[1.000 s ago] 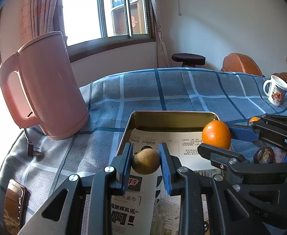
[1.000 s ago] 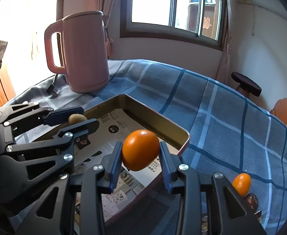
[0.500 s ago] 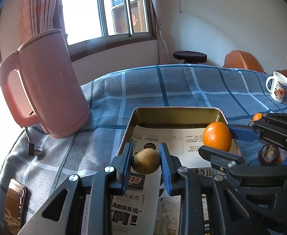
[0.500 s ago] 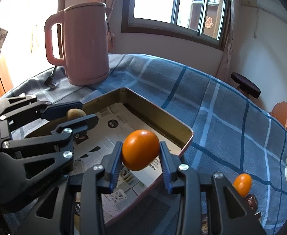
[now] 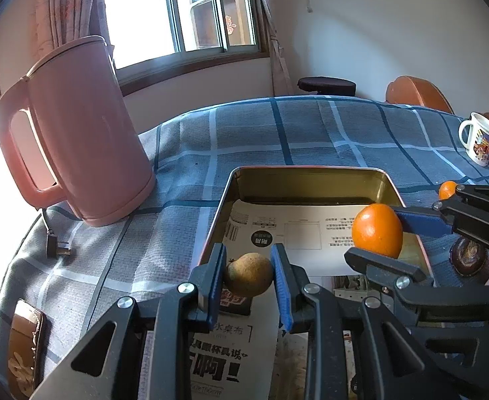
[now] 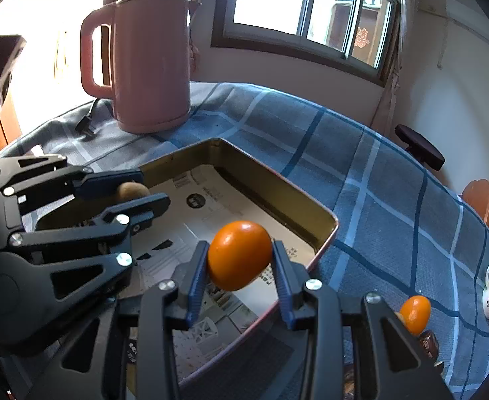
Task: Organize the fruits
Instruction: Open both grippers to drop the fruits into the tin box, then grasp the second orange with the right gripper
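My left gripper [image 5: 248, 275] is shut on a small brown fruit [image 5: 248, 278] and holds it over the near left part of a metal tray [image 5: 307, 175] lined with printed paper. My right gripper [image 6: 239, 263] is shut on an orange [image 6: 239, 255] and holds it above the tray's right side [image 6: 327, 233]. In the left wrist view the right gripper [image 5: 379, 233] and its orange [image 5: 377, 230] show at the right. In the right wrist view the left gripper [image 6: 142, 190] and the brown fruit [image 6: 131, 190] show at the left. A small orange fruit [image 6: 415, 313] and a dark fruit [image 5: 467, 256] lie on the cloth right of the tray.
A pink kettle [image 5: 81, 133] stands left of the tray with its plug [image 5: 56, 246] on the blue checked cloth. A phone [image 5: 24, 350] lies at the near left edge. A white mug [image 5: 481, 143] stands at the far right. Chairs and a stool stand beyond the table.
Both grippers have moved slightly forward and lower over the tray, each still holding its fruit. The kettle and tray look nearer.
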Demonstrator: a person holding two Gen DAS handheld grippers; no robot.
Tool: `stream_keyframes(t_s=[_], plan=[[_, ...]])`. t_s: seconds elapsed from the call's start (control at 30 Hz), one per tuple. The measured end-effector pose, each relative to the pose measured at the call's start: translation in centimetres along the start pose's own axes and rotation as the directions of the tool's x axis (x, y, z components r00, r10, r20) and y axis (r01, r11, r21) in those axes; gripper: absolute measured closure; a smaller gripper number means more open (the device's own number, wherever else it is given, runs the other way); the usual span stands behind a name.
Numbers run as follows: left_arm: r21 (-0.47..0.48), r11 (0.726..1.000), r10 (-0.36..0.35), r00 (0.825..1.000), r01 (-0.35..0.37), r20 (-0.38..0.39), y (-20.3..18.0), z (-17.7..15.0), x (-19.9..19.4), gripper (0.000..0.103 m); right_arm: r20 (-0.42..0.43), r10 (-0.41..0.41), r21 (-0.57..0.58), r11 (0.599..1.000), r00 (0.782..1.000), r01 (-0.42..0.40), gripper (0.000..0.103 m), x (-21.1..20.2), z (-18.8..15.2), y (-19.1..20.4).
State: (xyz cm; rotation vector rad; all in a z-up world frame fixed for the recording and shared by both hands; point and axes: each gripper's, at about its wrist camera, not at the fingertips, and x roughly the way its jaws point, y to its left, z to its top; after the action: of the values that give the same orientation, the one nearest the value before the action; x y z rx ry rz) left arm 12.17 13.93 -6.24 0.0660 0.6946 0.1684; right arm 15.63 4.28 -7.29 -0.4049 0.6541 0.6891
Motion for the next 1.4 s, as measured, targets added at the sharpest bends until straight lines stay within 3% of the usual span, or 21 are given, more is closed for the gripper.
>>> stream_keyframes(t_s=[0.17, 0.4, 0.5, 0.57, 0.6, 0.77, 0.97, 1.13, 1.4], plan=[[-0.029, 0.999, -0.015, 1.0, 0.014, -0.012, 0.8, -0.1, -0.2, 0.073, 0.013, -0.011, -0.002, 1.0, 1.0, 0.011, 0.045, -0.3, -0.1, 0.0], [-0.04, 0.999, -0.015, 1.0, 0.015, -0.006, 0.8, -0.2, -1.2, 0.069, 0.036, -0.012, 0.016, 1.0, 0.999, 0.011, 0.033, -1.3, -0.2, -0.3], [-0.039, 0.999, -0.011, 1.0, 0.012, 0.021, 0.8, -0.3, -2.4, 0.052, 0.056, -0.012, 0.026, 1.0, 0.998, 0.011, 0.025, -2.4, -0.4, -0.7], [-0.047, 0.999, 0.0, 0.999, 0.002, 0.048, 1.0, -0.3, -3.4, 0.03, 0.071, -0.018, 0.032, 0.999, 0.997, 0.016, 0.02, -3.3, -0.7, -0.9], [-0.052, 0.999, -0.002, 0.998, 0.006, 0.065, 1.1, -0.4, -4.0, 0.028, 0.078, -0.02, 0.034, 0.999, 0.997, 0.017, 0.019, -3.8, -0.8, -1.0], [-0.059, 0.998, -0.031, 0.995, 0.037, 0.099, 0.8, -0.5, -6.0, 0.028, 0.104, -0.041, 0.033, 0.999, 0.994, 0.037, 0.017, -6.6, -2.4, -1.2], [-0.042, 0.993, -0.1, 0.987, 0.106, 0.123, -2.3, -1.1, -7.7, 0.028, 0.13, -0.12, 0.105, 0.989, 0.984, 0.106, 0.013, -11.4, -7.7, -4.3], [0.014, 0.985, -0.175, 0.978, 0.175, 0.113, -7.0, -1.8, -8.2, 0.028, 0.115, -0.261, 0.258, 0.94, 0.959, 0.224, 0.012, -15.8, -13.0, -9.6], [0.103, 0.963, -0.257, 0.965, 0.251, 0.054, -13.4, -2.7, -7.9, 0.028, 0.03, -0.433, 0.461, 0.805, 0.901, 0.372, 0.012, -19.5, -18.9, -16.8]])
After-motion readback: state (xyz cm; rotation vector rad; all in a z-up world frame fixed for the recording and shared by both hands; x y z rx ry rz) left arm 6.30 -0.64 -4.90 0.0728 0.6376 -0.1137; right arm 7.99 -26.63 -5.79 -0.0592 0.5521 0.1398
